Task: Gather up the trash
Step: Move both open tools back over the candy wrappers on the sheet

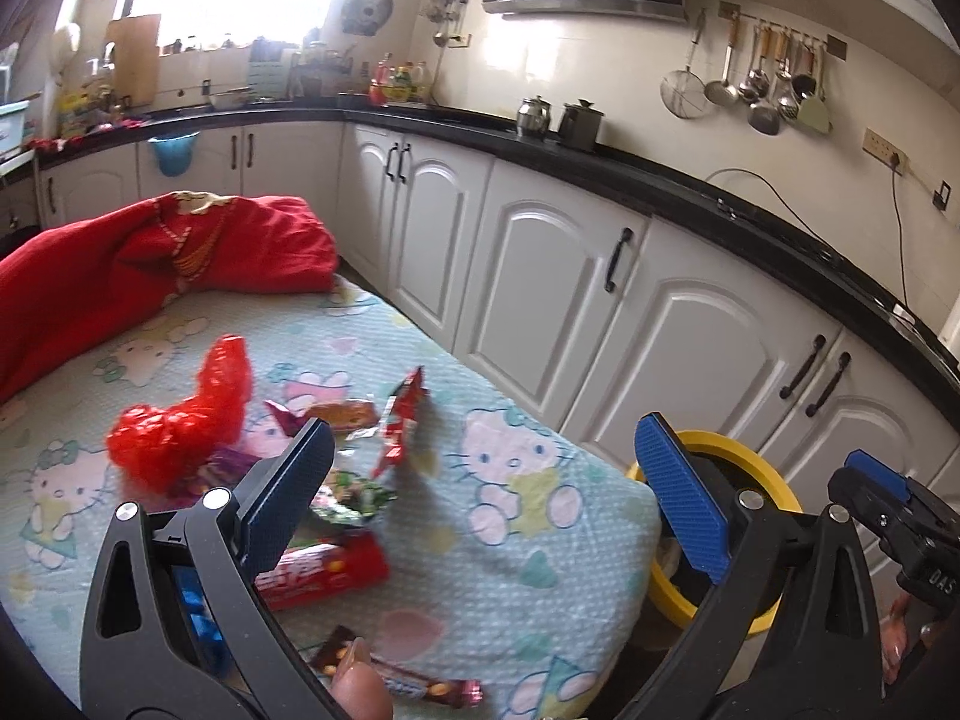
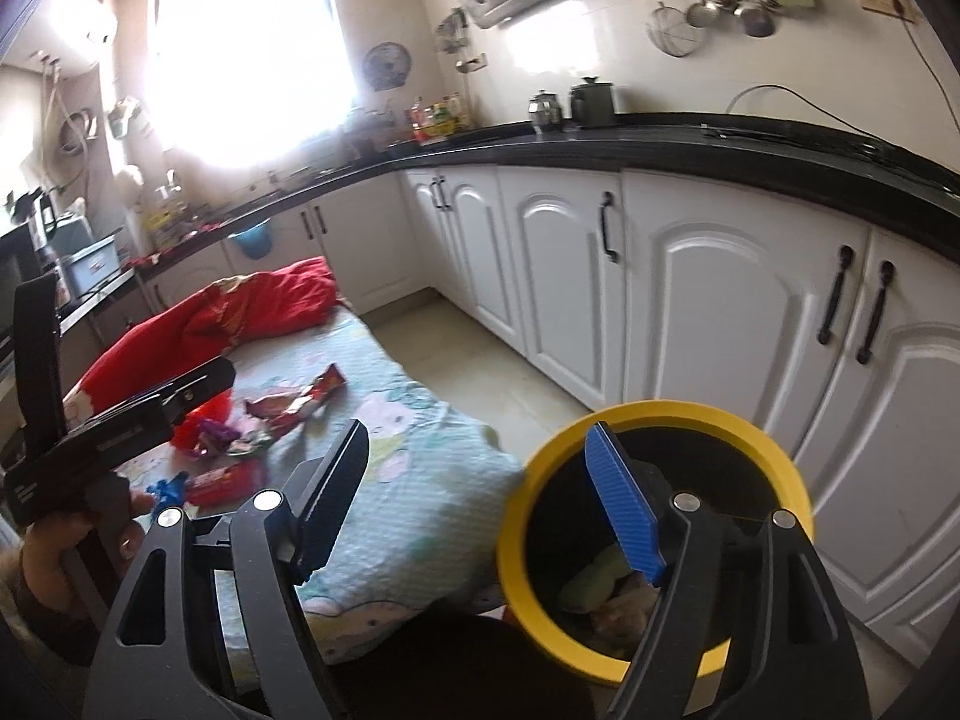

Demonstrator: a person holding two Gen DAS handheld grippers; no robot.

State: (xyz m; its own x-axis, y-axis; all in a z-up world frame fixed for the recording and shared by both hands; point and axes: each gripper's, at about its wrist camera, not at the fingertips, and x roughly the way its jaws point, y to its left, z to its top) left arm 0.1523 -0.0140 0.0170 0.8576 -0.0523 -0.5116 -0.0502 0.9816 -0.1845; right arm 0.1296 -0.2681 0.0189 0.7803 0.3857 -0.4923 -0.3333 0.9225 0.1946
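So, the wrappers (image 1: 354, 468) are scattered mid-desk (image 1: 540, 564), on the cartoon cloth, near the edge beside the yellow-rimmed bin (image 2: 654, 540). Light, crinkly, slippery stuff, best pinched at a loose flap. Both the left gripper (image 1: 486, 498) and right gripper (image 2: 480, 492) are spread, nothing held.

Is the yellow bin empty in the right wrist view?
No, the bin already holds some pale crumpled pieces at its bottom, seen beside the open right gripper.
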